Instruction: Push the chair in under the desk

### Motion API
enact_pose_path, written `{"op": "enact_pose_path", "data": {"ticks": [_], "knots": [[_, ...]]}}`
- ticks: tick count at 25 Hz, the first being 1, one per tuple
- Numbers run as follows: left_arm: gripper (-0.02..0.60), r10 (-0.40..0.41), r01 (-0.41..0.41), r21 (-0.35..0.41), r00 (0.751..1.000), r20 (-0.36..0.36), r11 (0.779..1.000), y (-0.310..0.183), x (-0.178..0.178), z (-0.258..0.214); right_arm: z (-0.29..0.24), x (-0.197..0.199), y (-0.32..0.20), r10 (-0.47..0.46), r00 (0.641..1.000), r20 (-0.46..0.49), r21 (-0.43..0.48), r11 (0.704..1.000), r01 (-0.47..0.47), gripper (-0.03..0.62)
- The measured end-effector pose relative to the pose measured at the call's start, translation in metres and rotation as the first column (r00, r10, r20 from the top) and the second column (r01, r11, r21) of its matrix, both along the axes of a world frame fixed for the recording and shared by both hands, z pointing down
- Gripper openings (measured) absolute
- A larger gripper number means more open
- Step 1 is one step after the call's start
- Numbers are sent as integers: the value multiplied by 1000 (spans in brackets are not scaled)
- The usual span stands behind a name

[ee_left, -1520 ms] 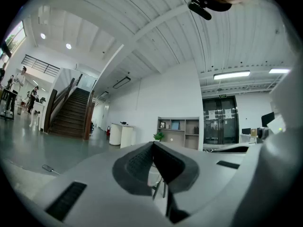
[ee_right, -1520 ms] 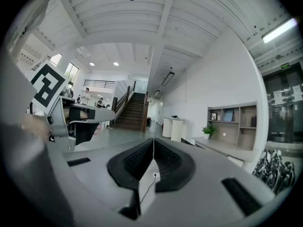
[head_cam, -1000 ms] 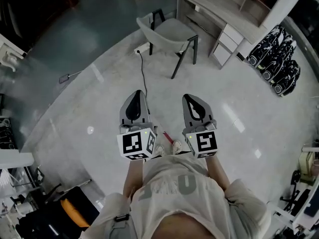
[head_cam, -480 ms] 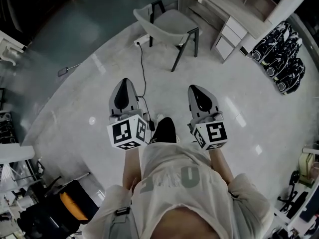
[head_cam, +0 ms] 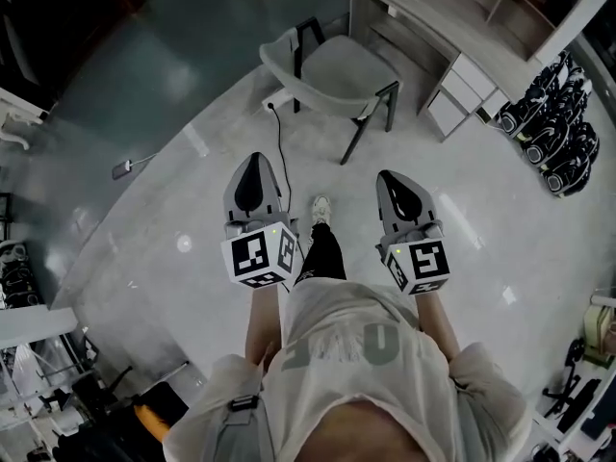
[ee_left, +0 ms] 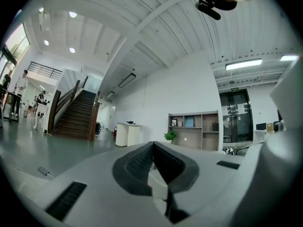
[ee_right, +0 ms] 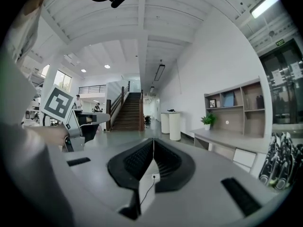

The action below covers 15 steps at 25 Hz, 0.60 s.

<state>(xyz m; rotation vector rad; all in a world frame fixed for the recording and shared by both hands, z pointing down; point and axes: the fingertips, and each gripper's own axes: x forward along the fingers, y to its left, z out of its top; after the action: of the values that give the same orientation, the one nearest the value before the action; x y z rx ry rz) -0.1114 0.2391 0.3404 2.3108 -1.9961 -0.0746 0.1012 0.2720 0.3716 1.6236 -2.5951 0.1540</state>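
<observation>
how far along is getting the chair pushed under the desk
Done: nothing yet. The chair stands out on the floor, its seat not under the desk.
In hand: the left gripper and right gripper are shut, empty and short of the chair.
Left: reach the chair and push it in.

No text is reliably legible. The shirt (head_cam: 337, 345) carries large pale letters, not decipherable. The green sign (ee_left: 232, 82) over the glass door (ee_left: 235, 119) is too small to read. Cubes on the left hand-held gripper (head_cam: 253, 164) and right hand-held gripper (head_cam: 394, 179) show square code patterns only.
</observation>
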Motion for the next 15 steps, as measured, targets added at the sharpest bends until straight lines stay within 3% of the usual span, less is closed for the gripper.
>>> {"op": "enact_pose_path", "data": {"ticks": [9, 15], "knots": [[14, 17, -14, -47, 998, 63, 999, -193, -54, -6, -23, -67, -196, -21, 1000, -3, 9, 1000, 21, 18], [14, 9, -3, -111, 998, 56, 994, -279, -69, 6, -26, -88, -266, -61, 997, -46, -19, 998, 60, 18]]}}
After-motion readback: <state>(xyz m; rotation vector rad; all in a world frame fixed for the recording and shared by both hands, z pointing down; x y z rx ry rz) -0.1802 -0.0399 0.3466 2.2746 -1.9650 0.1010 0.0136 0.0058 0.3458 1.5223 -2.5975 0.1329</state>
